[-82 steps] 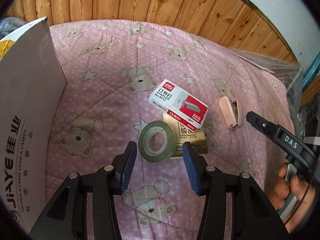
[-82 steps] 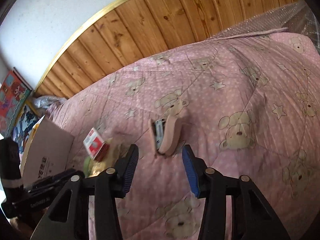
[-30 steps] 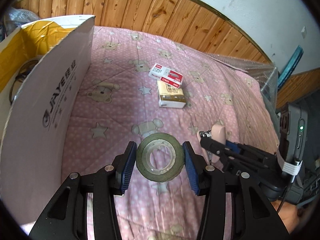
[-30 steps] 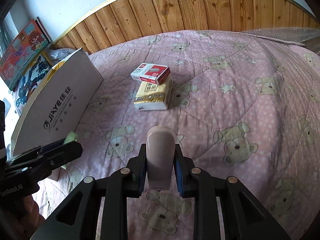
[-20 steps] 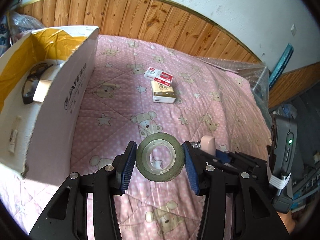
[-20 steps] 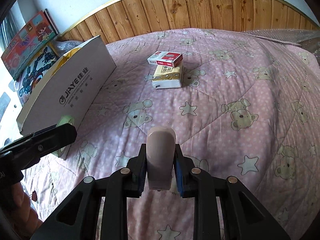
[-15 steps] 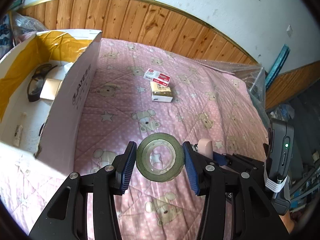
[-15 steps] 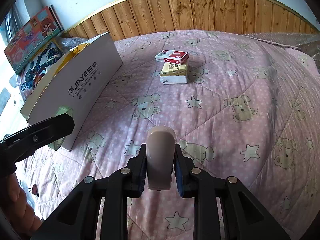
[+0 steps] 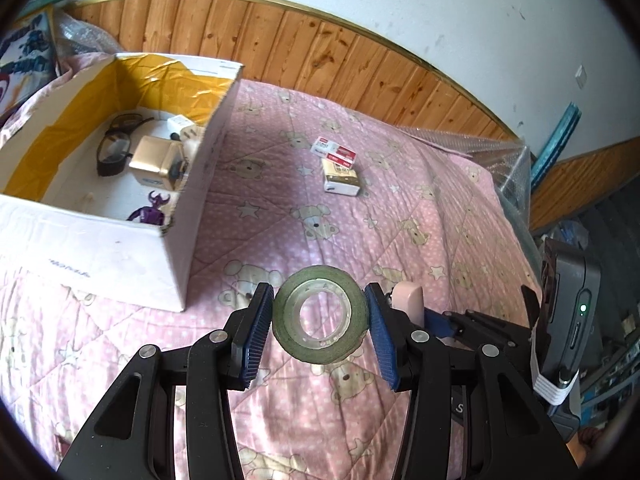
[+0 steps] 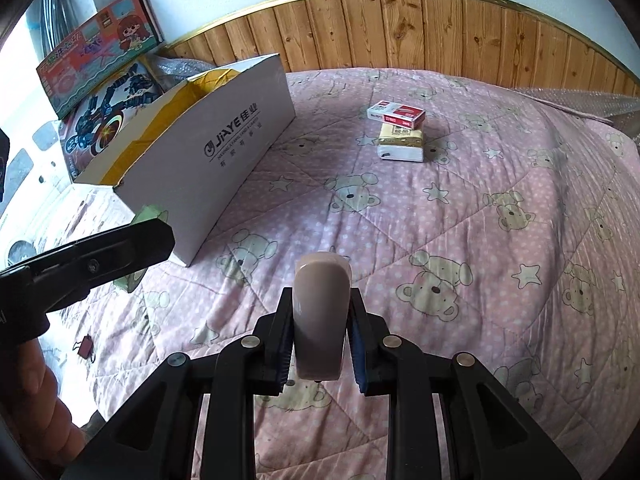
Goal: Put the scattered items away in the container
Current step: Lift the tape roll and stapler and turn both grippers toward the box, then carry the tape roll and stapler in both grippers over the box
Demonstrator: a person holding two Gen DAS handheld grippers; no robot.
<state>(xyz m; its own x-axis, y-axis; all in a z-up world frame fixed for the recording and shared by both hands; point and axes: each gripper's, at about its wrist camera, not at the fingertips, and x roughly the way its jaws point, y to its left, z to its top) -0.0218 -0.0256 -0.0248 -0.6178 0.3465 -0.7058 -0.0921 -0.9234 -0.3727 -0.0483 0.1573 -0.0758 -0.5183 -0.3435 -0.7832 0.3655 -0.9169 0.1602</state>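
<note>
Hiding tape roll (image 10: 150,216) behind left claw (image 10: 132,248)

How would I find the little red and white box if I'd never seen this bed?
Start at the big white cardboard box on the pink bear quilt, then look out across the quilt towards the wooden wall. Two small packs sit together there; the staple box is the one resting on the yellow tissue pack, nearer the wall. It is the only red and white one.

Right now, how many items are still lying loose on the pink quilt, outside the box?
3 that I can see: the red staples box propped on the tissue pack mid-quilt, and a small binder clip near the quilt's edge. Others may be hidden behind the cardboard box.
</note>
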